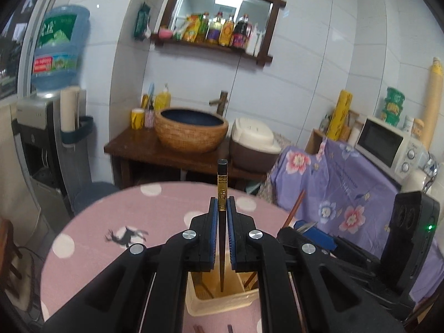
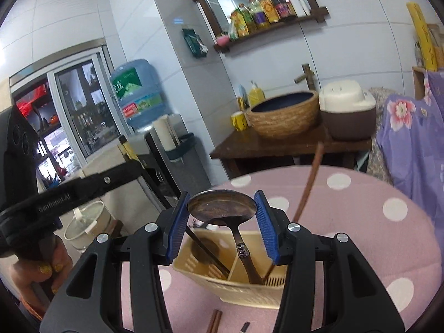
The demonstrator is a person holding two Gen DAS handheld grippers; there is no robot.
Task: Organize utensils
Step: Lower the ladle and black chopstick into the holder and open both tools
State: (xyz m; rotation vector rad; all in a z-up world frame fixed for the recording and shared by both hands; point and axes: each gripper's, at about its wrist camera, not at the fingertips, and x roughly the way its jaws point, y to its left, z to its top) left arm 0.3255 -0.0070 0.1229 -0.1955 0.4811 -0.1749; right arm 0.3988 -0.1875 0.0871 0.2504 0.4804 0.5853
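Observation:
My left gripper [image 1: 222,205] is shut on a dark chopstick [image 1: 222,191] with a gold band, held upright with its lower tip inside the cream utensil holder [image 1: 222,302]. In the right wrist view my right gripper [image 2: 222,208] is open around the bowl of a metal spoon [image 2: 222,205] that stands in the cream holder [image 2: 236,288]. The pads do not touch the spoon. A brown chopstick [image 2: 309,183] leans in the holder's right compartment. The dark chopstick [image 2: 206,252] slants into the left compartment.
The holder stands on a round pink polka-dot table [image 2: 360,236]. More chopstick ends [image 2: 215,320] lie on the table in front of it. A wooden stand with a basin [image 1: 191,130] and rice cooker [image 1: 254,144] is behind. A floral-covered counter [image 1: 347,194] with a microwave is right.

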